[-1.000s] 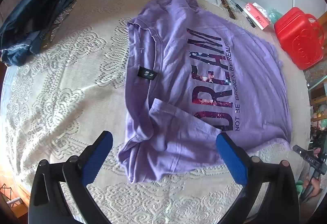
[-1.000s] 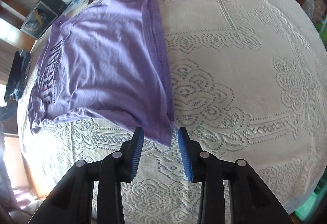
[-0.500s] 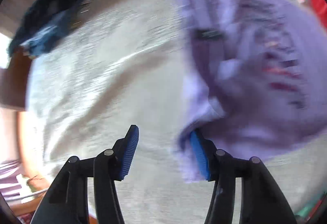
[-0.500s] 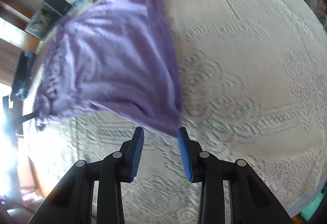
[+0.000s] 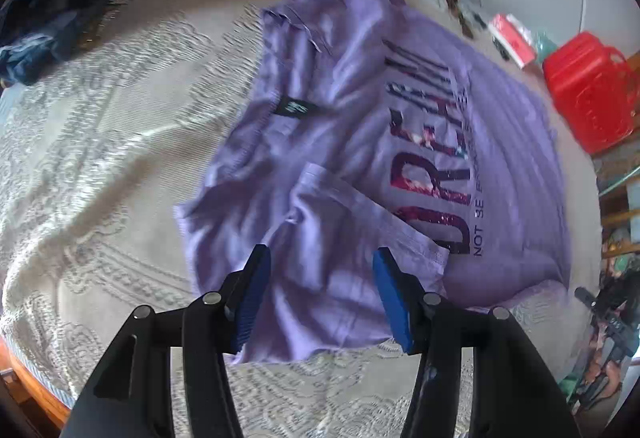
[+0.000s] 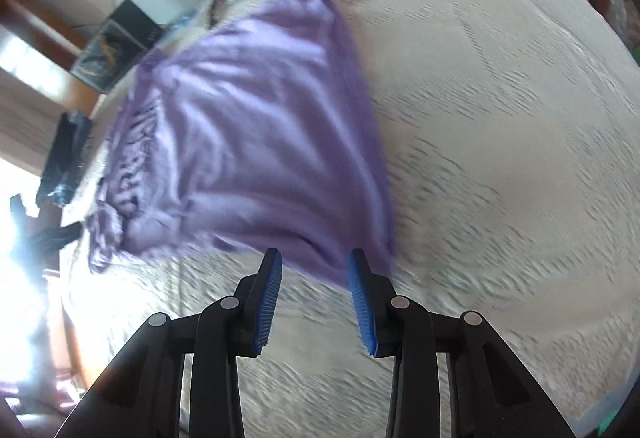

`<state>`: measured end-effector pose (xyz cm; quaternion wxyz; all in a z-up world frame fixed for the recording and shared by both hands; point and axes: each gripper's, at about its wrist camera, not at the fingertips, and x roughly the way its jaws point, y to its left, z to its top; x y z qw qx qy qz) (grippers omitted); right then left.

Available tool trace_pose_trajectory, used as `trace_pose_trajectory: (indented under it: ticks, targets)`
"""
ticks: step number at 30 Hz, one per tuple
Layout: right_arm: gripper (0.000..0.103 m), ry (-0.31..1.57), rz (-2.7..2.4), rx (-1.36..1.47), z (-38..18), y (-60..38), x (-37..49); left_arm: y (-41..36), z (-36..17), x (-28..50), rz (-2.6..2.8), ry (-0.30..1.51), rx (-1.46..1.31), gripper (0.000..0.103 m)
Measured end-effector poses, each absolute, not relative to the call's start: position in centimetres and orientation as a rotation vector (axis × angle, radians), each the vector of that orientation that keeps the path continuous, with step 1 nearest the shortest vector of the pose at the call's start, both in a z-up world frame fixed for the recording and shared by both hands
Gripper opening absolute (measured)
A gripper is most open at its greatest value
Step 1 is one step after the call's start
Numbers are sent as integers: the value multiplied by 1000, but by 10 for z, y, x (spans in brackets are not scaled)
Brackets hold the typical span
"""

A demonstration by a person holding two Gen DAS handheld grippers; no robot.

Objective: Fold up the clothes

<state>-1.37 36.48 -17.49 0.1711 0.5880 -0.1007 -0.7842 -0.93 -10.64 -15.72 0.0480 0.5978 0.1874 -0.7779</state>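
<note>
1. Nearest us, the left tool point(image 5: 320, 298) stands with its jaws parted over the folded-in sleeve point(image 5: 360, 238) of the purple T-shirt point(image 5: 500, 142), at the near edge of the counter. The pads do not press the cloth, so nothing is held. If we close here, we judge we may pinch only the top layer, and the sleeve could drag open.
2. The right tool point(image 6: 314, 292) has its jaws apart too, straddling the shirt's bottom corner point(image 6: 340, 262) near the counter's near edge. The view is blurred, so we cannot tell whether any cloth sits deep enough between the pads. A shallow bite would likely slip on lifting.
3. Under both lies the lace tablecloth point(image 5: 100, 166). Its open weave could be caught with the shirt and pulled up.
4. Across the middle, the shirt lies print-up and wrinkled around the neck label point(image 5: 294, 107); folded as it is, creases would be trapped.
5. Farthest, a red plastic case point(image 5: 592, 90) and a red-and-white box point(image 5: 512, 38) sit by the far edge, close to the shirt. A wide swing could knock them.
</note>
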Motion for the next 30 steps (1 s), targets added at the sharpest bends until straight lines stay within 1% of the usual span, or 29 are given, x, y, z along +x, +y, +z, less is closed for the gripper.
trace_pose_trajectory:
  ticks: [4,5,7,8,9,10,11,12,14,15,18,21,23,27,30]
  targets:
    - [34,-244,-2179,1650,-183,340,-23,-92,-179,-8,-2293,397,1905,55]
    - [34,-194,-2171,1699,-189,340,-22,-91,-183,-4,-2277,354,1913,68]
    - [34,-117,-2180,1796,-201,350,-18,-93,-191,5,-2233,288,1924,83]
    - [30,-98,-2187,1836,-204,359,-14,-96,-192,11,-2255,300,1899,86]
    - [30,-78,-2194,1877,-208,367,-10,-98,-192,17,-2279,303,1881,86]
    - [30,-38,-2234,1917,-208,377,-9,-97,-193,20,-2282,282,1876,89]
    - [31,5,-2275,1956,-207,387,-7,-97,-195,20,-2266,271,1877,99]
    - [31,49,-2315,1995,-206,397,-5,-98,-198,20,-2242,285,1876,103]
    - [31,-51,-2350,1945,-197,407,-10,-103,-201,19,-2230,353,1858,103]
    - [31,-104,-2365,1917,-191,412,-12,-103,-202,18,-2226,351,1855,103]
    - [32,-181,-2404,1783,-176,401,-22,-98,-196,16,-2218,349,1845,103]
    - [32,-203,-2340,1714,-172,375,-30,-85,-170,11,-2338,326,1738,103]
    - [34,-193,-2303,1694,-173,360,-32,-78,-161,4,-2394,338,1701,103]
    - [34,-239,-2201,1638,-179,326,-37,-65,-180,-16,-2367,376,1777,103]
    - [34,-243,-2127,1591,-186,296,-37,-54,-195,-17,-2320,341,1844,103]
